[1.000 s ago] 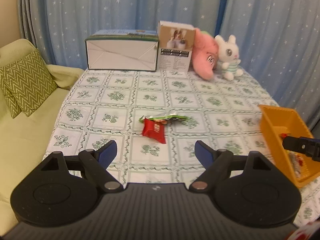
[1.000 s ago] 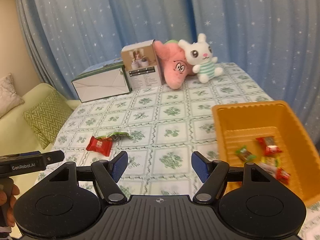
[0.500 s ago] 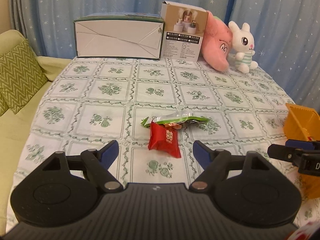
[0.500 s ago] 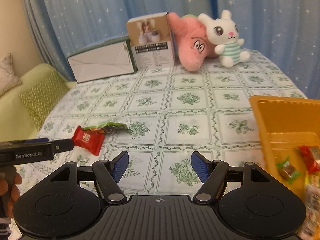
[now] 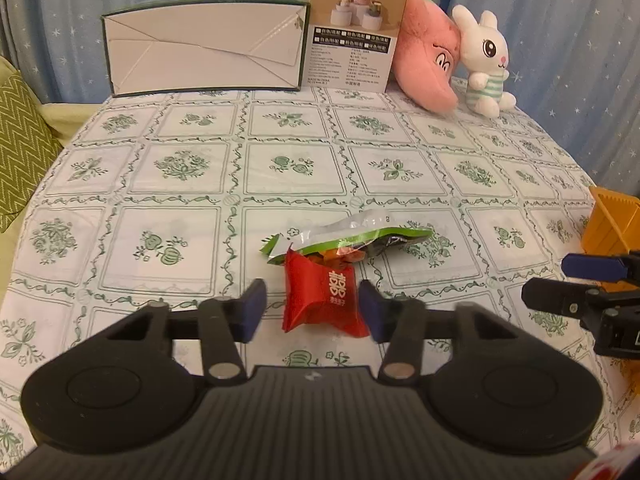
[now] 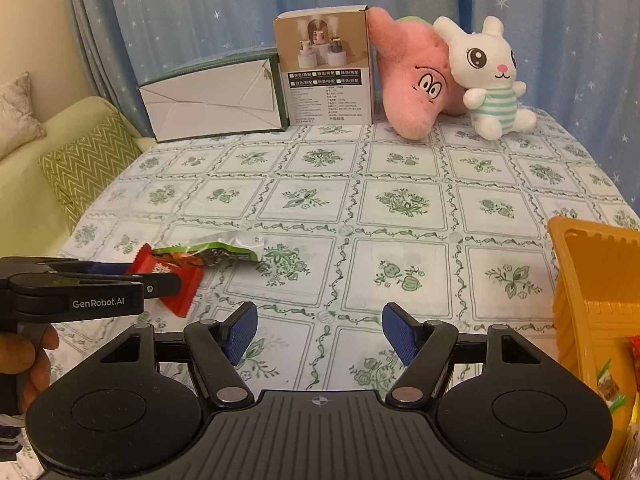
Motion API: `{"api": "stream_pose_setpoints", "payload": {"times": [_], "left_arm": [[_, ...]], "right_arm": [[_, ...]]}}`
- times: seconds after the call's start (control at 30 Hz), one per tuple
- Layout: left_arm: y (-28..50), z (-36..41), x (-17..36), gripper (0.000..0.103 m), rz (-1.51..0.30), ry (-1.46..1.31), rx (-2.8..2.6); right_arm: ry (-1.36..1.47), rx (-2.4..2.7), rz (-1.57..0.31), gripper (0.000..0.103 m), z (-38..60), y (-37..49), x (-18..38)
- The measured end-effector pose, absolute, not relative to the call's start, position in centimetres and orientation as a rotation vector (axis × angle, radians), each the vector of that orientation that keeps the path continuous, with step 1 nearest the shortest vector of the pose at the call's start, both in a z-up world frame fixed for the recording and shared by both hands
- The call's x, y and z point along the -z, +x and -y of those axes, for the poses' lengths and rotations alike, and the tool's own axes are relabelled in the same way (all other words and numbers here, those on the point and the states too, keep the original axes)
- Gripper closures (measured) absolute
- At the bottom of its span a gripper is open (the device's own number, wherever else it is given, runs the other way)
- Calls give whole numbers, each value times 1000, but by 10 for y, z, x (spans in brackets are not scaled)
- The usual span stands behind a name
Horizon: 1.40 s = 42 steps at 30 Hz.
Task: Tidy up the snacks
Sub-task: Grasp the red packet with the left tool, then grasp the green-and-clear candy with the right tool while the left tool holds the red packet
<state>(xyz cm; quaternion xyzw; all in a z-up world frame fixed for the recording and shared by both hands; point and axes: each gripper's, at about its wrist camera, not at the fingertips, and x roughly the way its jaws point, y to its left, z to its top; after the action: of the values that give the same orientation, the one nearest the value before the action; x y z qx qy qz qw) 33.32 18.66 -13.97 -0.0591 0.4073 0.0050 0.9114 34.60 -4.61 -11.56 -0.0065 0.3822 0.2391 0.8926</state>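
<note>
A red snack packet [image 5: 320, 300] lies on the flower-patterned tablecloth, partly over a green packet [image 5: 360, 238]. My left gripper [image 5: 312, 306] straddles the red packet and its jaws are closing. The right pad [image 5: 370, 308] is at the packet's edge, while the left pad [image 5: 254, 304] still stands a little apart from it. In the right wrist view the left gripper [image 6: 148, 274] reaches over the red packet [image 6: 186, 294] and green packet [image 6: 208, 254]. My right gripper [image 6: 320, 332] hovers open above the cloth with nothing between its fingers.
An orange bin [image 6: 580, 272] with several wrapped snacks [image 6: 608, 388] stands at the table's right edge. A white box [image 5: 204, 52], a brown carton [image 5: 352, 36], a pink plush [image 5: 428, 68] and a white bunny [image 5: 486, 64] line the back. A green sofa [image 6: 32, 184] is on the left.
My left gripper came forward and down onto the red packet, and its jaws narrowed around it. My right gripper moved forward and lower, so the bin slid to the right edge of its view.
</note>
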Motion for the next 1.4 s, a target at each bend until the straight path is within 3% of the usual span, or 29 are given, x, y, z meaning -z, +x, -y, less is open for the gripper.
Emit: {"api": "stream_pose_setpoints", "payload": {"times": [0.3,0.97,1.13,1.27,1.3,1.4], "left_arm": [[333,-193,141,81,-847,-170,26],[313,-223,129,85,-823,-187,-42],[313,-225,130,85,-824,-197,-43],[313,-224,131,85,-823,-192,-37],[313,-224,131,85,-822,-192,-36],[313,-224,132,85,-819,-196,-31]], "right_arm": [[-42,-505,-798,33,39,353,121],[-595,-898,-523,33,-63,362,157],[-687,-974,-504,57,-81,369,160],[-677,-1002,-528,61,-86,375,161],[-655,-998,-552,66,-86,377,160],[-611,-965,-594,67,-80,377,156]]}}
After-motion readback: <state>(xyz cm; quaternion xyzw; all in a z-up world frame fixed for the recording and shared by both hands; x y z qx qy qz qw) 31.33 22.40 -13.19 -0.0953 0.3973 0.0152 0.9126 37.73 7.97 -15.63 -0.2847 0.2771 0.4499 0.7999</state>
